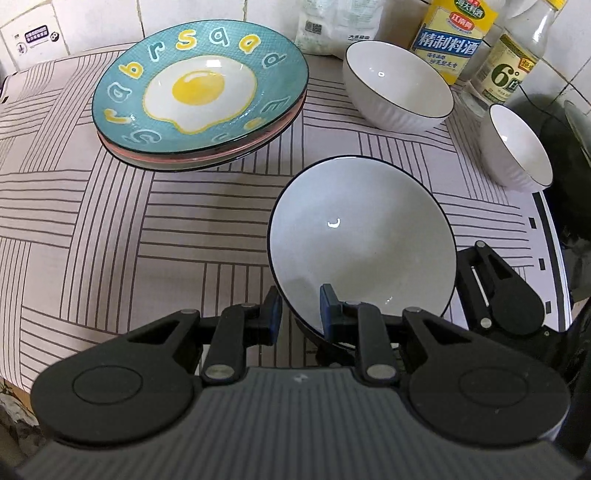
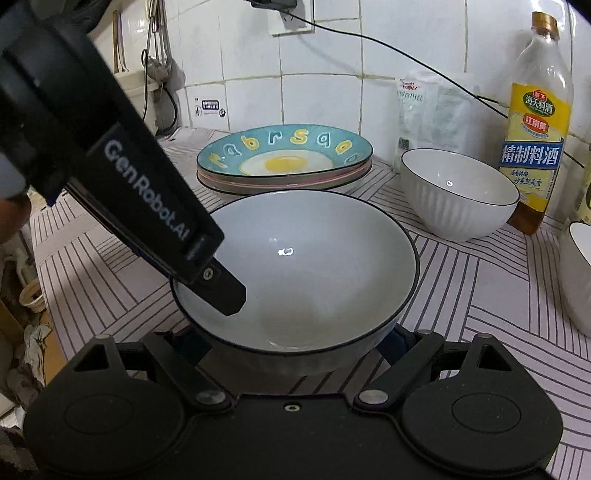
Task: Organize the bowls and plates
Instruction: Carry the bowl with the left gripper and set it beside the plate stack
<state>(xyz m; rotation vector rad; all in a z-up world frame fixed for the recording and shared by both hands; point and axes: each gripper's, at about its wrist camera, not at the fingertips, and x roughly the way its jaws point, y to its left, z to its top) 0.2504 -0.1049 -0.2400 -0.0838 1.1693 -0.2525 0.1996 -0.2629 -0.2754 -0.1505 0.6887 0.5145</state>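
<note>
A white bowl with a dark rim (image 1: 362, 236) (image 2: 314, 266) is tilted just above the striped cloth. My left gripper (image 1: 301, 314) (image 2: 221, 291) is shut on the bowl's near rim, with one finger inside and one outside. My right gripper (image 2: 291, 345) stands wide open, and its blue pads flank the bowl's lower wall; I cannot tell whether they touch it. A teal fried-egg plate (image 1: 199, 92) (image 2: 284, 155) tops a stack with a pink plate behind. A ribbed white bowl (image 1: 399, 88) (image 2: 458, 192) sits at the back right, and a second one (image 1: 517, 147) (image 2: 576, 273) is further right.
Against the tiled wall stand a cooking-wine bottle (image 1: 454, 40) (image 2: 535, 147), a vinegar bottle (image 1: 513, 70) and a white bag (image 1: 332, 26) (image 2: 424, 107). A dark pot (image 1: 561, 147) sits at the far right. The striped cloth (image 1: 110, 229) ends at the counter's left edge.
</note>
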